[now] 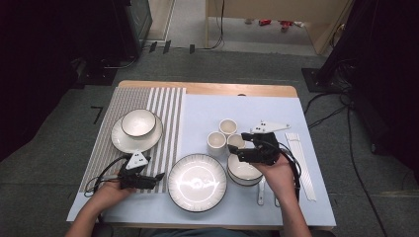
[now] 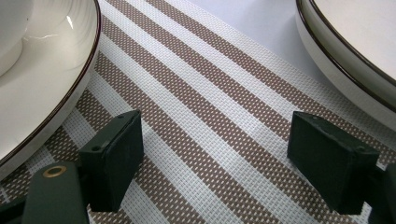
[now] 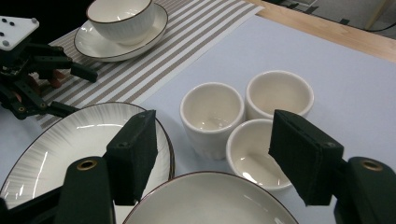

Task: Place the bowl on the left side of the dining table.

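From the high view, the right gripper (image 1: 240,146) hangs over the near bowl (image 1: 243,170) and the three cups (image 1: 226,135) on the pale blue mat (image 1: 276,106), its jaws spread with nothing between them. The bowl sits just right of the big plate (image 1: 197,182), near the front edge of the table (image 1: 207,88). The left gripper (image 1: 159,178) rests low on the striped placemat (image 1: 165,106), just left of the big plate, jaws apart and empty. Farther back on the placemat stands a second bowl (image 1: 138,122) on a plate (image 1: 117,138).

In the left gripper view, the two black jaws stand wide apart over the striped placemat (image 2: 210,126), gripping nothing. The rim of the plate (image 2: 46,93) under the second bowl curves in at the left, and the edge of the big plate (image 2: 345,51) at the right.

In the right gripper view, the jaws are released and wide. The near bowl (image 3: 210,200) lies directly below them at the bottom edge, untouched. The three cups (image 3: 212,112) cluster just beyond it, touching or nearly touching one another. The big plate (image 3: 70,140) lies left of the bowl, and the left gripper (image 3: 79,91) shows at the far left beside it.
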The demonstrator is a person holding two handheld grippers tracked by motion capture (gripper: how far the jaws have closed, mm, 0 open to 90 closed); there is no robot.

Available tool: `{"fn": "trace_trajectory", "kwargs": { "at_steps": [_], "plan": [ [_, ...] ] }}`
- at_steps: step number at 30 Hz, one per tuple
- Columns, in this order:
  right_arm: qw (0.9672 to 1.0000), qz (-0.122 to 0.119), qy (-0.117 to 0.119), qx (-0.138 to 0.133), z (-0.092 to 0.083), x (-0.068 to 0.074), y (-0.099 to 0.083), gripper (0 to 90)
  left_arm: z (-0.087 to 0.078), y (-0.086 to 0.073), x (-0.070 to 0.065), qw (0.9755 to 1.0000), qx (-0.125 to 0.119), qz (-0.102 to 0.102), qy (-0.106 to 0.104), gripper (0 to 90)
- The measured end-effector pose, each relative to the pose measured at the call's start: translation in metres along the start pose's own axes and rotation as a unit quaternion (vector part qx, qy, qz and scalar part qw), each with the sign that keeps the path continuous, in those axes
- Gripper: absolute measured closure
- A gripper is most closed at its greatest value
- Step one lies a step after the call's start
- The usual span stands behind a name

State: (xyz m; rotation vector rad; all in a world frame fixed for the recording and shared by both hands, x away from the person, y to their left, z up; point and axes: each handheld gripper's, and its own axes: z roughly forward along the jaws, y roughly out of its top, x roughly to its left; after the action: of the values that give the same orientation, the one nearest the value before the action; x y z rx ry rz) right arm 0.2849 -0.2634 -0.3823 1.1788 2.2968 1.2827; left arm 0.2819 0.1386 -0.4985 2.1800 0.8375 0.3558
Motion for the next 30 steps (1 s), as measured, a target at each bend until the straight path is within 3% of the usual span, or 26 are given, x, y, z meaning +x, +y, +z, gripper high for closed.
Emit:
{"fn": "trace_trajectory", "kwargs": {
  "at_steps": [30],
  "plan": [
    [0.9997,0.015,-0.017,0.004,-0.016,-0.022,-0.015,31.8,0.0,0.0,0.0,1.0,0.0,-0.001,-0.001,18.9]
  ]
}}
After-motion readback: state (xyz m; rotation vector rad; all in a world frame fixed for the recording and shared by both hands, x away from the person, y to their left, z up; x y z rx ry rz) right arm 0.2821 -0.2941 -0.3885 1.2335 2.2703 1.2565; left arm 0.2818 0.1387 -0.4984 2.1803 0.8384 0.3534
